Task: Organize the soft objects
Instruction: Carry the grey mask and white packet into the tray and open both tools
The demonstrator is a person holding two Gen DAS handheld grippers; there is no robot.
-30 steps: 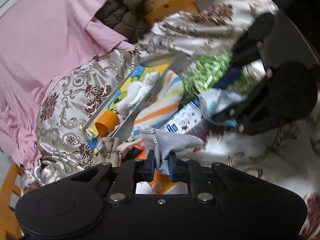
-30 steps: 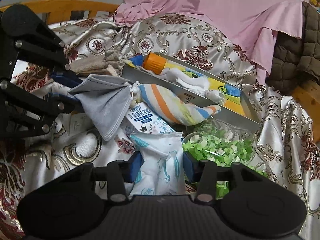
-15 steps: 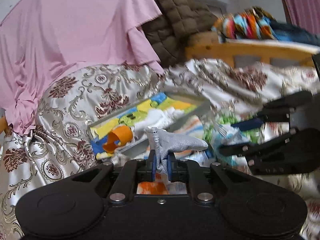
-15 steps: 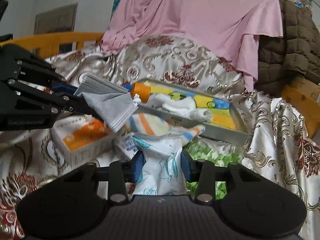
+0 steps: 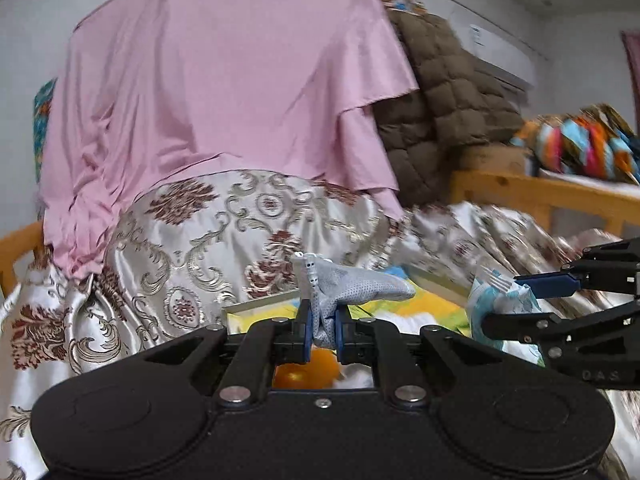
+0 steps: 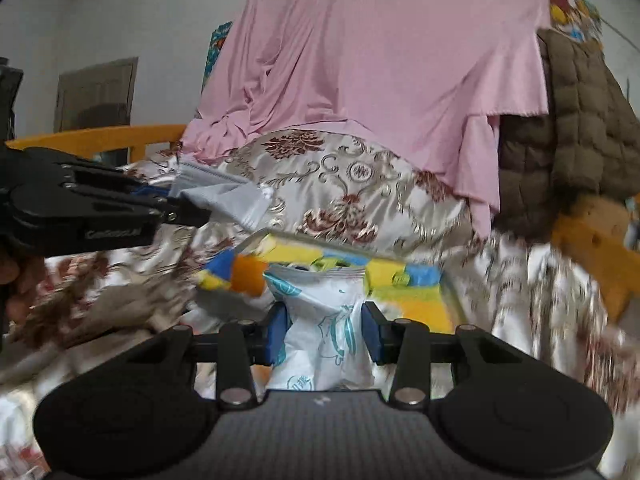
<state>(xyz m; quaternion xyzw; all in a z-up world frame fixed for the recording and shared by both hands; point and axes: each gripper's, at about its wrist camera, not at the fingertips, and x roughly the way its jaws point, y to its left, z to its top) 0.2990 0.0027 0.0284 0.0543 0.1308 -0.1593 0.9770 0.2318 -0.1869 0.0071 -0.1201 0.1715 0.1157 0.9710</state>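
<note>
Two soft items are held clear of the bed: a grey mask (image 5: 352, 286) is pinched in the nearly closed left tool (image 5: 322, 330), and a white packet (image 6: 324, 332) is clamped between the pads of the half-open right tool (image 6: 324, 334); neither is yet set down. The tray (image 6: 400, 276) just beyond already holds an orange-capped item (image 6: 248, 274), its other contents being blurred. A pink sheet (image 5: 224, 92) and brown quilt (image 5: 444, 112) are draped behind, well apart, and no obstruction to the tray is seen.

Glossy satin bedspread (image 5: 192, 240) – floral brocade; matt pink cloth (image 5: 224, 92); quilted brown jacket (image 5: 444, 108); perforated grey mask (image 5: 352, 286); shiny plastic packet (image 6: 324, 332).
</note>
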